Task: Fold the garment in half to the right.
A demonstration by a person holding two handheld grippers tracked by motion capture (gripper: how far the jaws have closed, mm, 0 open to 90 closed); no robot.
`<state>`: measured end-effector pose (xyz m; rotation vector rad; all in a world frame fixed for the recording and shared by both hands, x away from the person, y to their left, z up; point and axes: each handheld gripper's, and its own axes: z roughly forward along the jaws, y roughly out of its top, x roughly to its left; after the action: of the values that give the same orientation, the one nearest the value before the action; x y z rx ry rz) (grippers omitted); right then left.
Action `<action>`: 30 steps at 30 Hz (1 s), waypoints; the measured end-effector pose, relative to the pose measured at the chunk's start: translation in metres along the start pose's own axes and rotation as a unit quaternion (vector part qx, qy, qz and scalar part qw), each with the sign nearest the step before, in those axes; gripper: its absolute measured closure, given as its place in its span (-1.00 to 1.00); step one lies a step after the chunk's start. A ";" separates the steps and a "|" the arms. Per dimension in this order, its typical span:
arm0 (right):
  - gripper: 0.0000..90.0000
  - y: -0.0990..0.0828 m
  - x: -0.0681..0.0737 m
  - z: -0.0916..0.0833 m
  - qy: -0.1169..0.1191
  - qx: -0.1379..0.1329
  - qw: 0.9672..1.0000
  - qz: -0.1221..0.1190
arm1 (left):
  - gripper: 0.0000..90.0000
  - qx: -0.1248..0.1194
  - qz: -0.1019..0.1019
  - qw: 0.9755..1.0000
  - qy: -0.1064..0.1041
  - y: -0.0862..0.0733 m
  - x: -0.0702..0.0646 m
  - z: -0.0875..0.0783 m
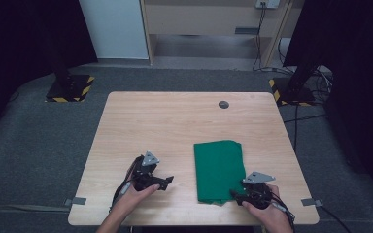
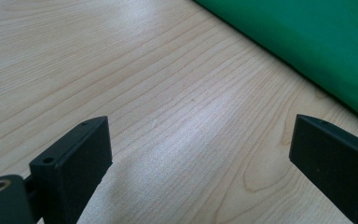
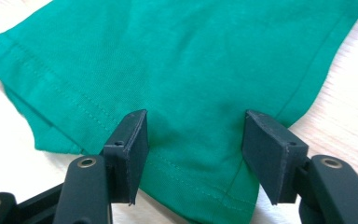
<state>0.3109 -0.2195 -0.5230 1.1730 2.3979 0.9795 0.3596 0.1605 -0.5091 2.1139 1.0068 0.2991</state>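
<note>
A folded green cloth [image 1: 218, 170] lies flat on the right half of the wooden table [image 1: 165, 121], its long side running away from me. My right gripper [image 1: 234, 194] sits at the cloth's near right corner. In the right gripper view its jaws stand apart over the hemmed corner of the cloth [image 3: 177, 56], and the right gripper [image 3: 193, 140] is open with the fabric lying slack between its pads. My left gripper [image 1: 169, 180] rests on bare wood to the left of the cloth. The left gripper [image 2: 200, 154] is wide open and holds nothing, with the cloth's edge [image 2: 307, 37] ahead of it.
A small dark round disc [image 1: 223, 104] is set in the tabletop near the far edge. Two stand bases with yellow and black stripes [image 1: 70, 87] [image 1: 291, 92] flank the table on the floor. Grey tape tabs [image 1: 77, 200] [image 1: 312, 202] mark the front corners.
</note>
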 end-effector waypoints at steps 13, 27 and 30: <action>-0.30 0.000 0.006 0.000 0.003 0.003 1.000 0.009 | -0.90 0.006 -0.009 1.000 0.020 -0.002 0.006 -0.004; -0.79 0.031 -0.026 0.003 -0.025 -0.023 0.999 -0.003 | -0.90 0.024 0.014 0.998 0.048 -0.020 -0.001 -0.036; -0.82 0.042 -0.030 0.008 -0.025 -0.022 0.999 -0.019 | -0.91 0.026 0.017 0.998 0.058 -0.021 0.003 -0.041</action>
<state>0.3579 -0.2212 -0.5011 1.1200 2.3384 0.9749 0.3293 0.1929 -0.4973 2.1821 1.0567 0.4199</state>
